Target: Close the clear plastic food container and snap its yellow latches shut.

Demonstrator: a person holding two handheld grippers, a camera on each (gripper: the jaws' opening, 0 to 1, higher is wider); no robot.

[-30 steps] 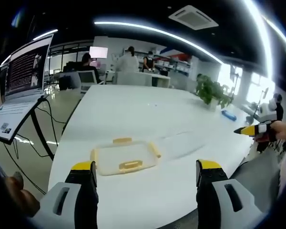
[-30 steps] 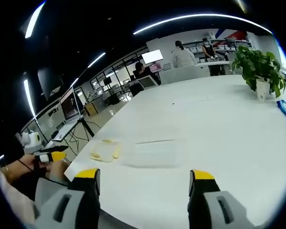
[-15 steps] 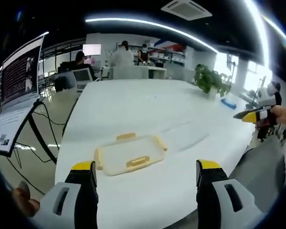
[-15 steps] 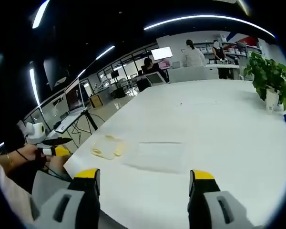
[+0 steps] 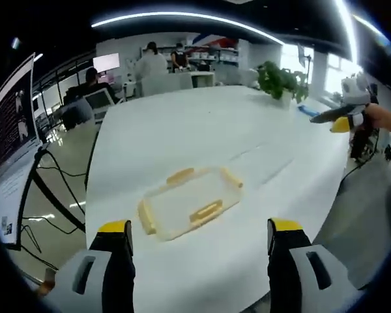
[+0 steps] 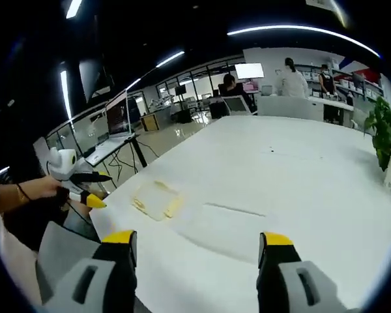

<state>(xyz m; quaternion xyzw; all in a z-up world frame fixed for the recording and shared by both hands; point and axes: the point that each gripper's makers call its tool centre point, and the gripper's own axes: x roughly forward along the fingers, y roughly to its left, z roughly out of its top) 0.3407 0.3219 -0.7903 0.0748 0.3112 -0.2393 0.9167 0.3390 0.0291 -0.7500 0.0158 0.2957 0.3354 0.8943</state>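
Observation:
A clear lid with yellow latches (image 5: 189, 203) lies flat on the white table (image 5: 182, 130), a short way ahead of my left gripper (image 5: 199, 238), which is open and holds nothing. Beyond it to the right rests the faint clear container base (image 5: 264, 160). From the right gripper view the lid (image 6: 155, 199) sits left of the clear base (image 6: 225, 225). My right gripper (image 6: 197, 244) is open and empty, hanging off the table's near edge. A hand holds the right gripper (image 5: 339, 119) at far right; the left gripper (image 6: 85, 189) appears at far left.
A laptop on a stand (image 5: 10, 130) with cables is left of the table. A potted plant (image 5: 280, 81) and a small blue object (image 5: 307, 111) sit at the far right. People work at desks (image 5: 150, 65) beyond the table's far end.
Both cameras have moved: the left gripper view has come closer to the lid and tilted down, and the right gripper view has swung leftward. Both grippers stay open; lid and base lie unmoved.

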